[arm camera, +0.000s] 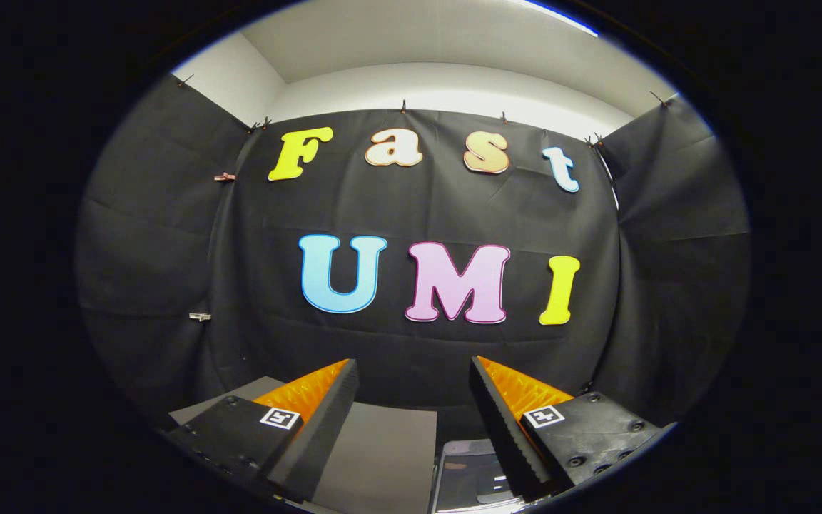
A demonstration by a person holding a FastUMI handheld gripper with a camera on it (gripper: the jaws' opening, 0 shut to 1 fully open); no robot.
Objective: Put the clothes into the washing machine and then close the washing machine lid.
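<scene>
Washing machine [469, 475] top, glossy and dark, lies low between the fingers, nearer the right one. Gripper [414, 371] is spread wide, holding nothing, aimed at the black cloth wall [418, 214]. Grey table [382, 450] surface lies beside the machine.

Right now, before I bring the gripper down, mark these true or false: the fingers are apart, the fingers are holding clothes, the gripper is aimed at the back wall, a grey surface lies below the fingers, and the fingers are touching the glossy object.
1. The fingers of the gripper are apart. True.
2. Clothes are clamped between the fingers. False: the gap between them holds nothing.
3. The gripper is aimed at the black cloth wall. True.
4. A grey surface lies below the fingers. True.
5. The fingers touch the glossy object. False: it lies low between them, and no contact is visible.
</scene>
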